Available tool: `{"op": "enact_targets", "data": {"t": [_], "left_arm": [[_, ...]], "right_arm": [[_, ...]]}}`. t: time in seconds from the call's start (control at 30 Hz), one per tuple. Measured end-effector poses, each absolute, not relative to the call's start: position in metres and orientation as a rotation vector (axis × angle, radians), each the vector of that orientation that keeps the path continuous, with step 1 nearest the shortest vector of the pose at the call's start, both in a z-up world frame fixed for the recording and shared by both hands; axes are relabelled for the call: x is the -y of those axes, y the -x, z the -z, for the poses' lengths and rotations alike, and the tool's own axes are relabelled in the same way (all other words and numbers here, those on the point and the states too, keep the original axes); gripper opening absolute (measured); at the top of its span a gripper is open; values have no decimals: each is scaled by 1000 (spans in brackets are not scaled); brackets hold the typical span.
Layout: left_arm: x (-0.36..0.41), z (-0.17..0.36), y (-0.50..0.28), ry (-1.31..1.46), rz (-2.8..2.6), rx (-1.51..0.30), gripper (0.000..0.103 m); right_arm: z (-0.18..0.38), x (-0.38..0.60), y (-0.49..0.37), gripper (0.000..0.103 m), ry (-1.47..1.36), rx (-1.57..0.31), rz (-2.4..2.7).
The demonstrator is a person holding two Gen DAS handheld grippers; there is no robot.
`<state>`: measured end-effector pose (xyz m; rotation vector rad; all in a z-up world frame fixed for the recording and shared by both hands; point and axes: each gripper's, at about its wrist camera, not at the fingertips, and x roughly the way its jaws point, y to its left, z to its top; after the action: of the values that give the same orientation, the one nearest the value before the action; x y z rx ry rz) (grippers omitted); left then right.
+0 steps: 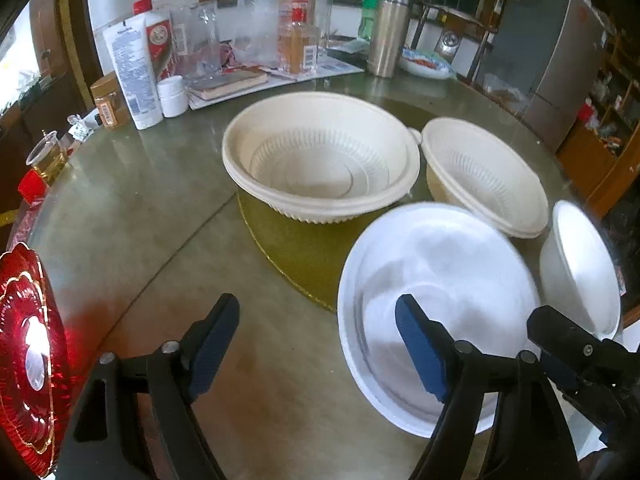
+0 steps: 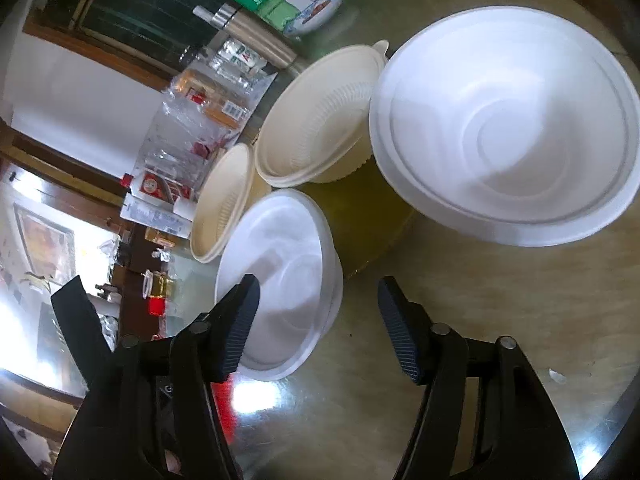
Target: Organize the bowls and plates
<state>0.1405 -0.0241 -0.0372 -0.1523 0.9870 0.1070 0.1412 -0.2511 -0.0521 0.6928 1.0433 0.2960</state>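
A white bowl [image 1: 436, 280] [image 2: 288, 264] sits near me on the glass table. My left gripper [image 1: 320, 344] is open: one blue pad hangs over the bowl's inside, the other stands well outside its left rim. My right gripper [image 2: 320, 320] is also open and straddles the opposite rim, with no pad pressing on it. A larger white bowl [image 1: 580, 268] [image 2: 508, 128] stands to the right. Behind them are a large cream bowl [image 1: 320, 160] [image 2: 224, 200] and a smaller cream bowl [image 1: 484, 176] [image 2: 320, 120].
A red glossy plate [image 1: 28, 360] lies at the near left table edge. A gold round mat [image 1: 304, 248] lies under the large cream bowl. Bottles, a white tube [image 1: 132, 72], a steel flask [image 1: 386, 32], a patterned dish [image 1: 424, 64] and a cup [image 1: 48, 156] crowd the far side.
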Motion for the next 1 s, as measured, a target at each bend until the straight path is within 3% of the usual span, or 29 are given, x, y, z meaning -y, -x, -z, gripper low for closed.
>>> {"op": "enact_targets", "data": {"t": [0.03,0.1,0.27,1.0], "left_arm": [[25,40,-141,148,-105,-992,71],[25,45,-141,144,-91,-1009,45],[33,45,-136,117,-38,-985,17],[12,3,-79,97,-84,-820,16]], "right_arm": [[54,249,-142,48,-689,-1054,-299],[59,246,-143,32,-683,-1073,-303],[62,240,-139,13,-686,-1066,-334],[17,200,-98,10,-538,-940,-415]]}}
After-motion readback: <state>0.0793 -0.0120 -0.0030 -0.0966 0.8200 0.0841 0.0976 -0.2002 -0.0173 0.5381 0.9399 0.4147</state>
